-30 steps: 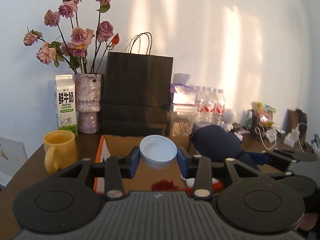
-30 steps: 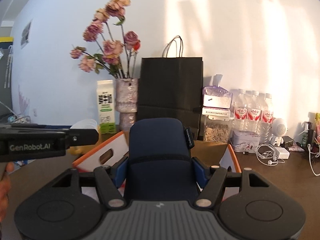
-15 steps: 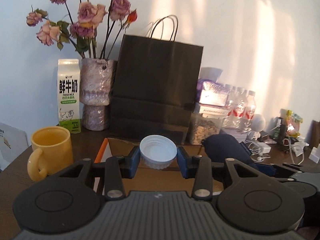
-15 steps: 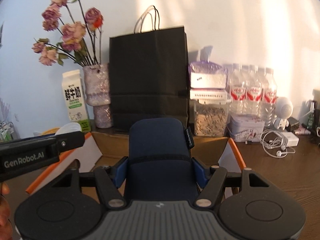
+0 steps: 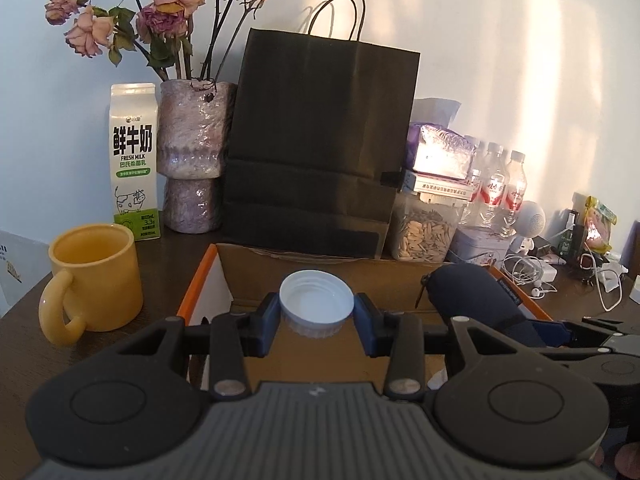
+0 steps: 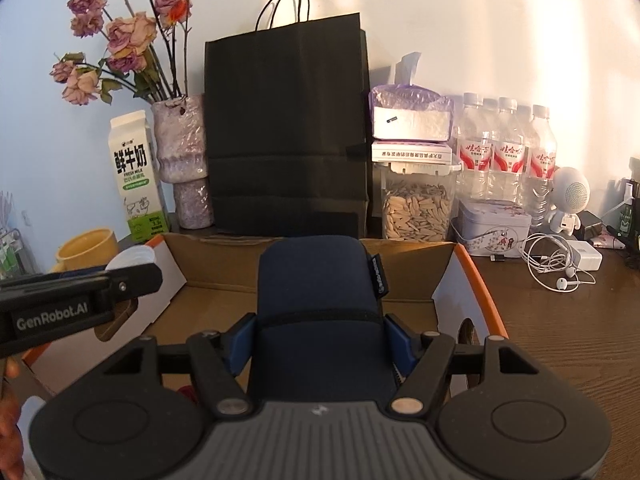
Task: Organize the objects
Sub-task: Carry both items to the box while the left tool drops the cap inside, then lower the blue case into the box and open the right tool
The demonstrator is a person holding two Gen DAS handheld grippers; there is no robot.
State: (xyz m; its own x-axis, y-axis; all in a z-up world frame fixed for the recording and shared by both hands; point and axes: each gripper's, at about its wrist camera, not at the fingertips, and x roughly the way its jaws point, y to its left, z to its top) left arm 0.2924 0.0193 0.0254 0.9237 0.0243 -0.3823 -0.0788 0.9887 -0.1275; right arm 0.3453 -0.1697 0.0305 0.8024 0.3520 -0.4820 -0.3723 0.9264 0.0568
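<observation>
Both grippers hover over the box (image 6: 404, 276): left gripper (image 5: 317, 317) fingers clamp the lid (image 5: 317, 305), right gripper (image 6: 320, 344) fingers clamp the pouch (image 6: 318, 300) (lower each well inside before opening).

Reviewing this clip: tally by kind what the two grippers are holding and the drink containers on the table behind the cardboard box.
White jar lid, in left gripper: 1
Navy zip pouch, in right gripper: 1
Yellow mug: 1
Milk carton: 1
Water bottles: at least 4; those behind are partly hidden
Total: at least 8
</observation>
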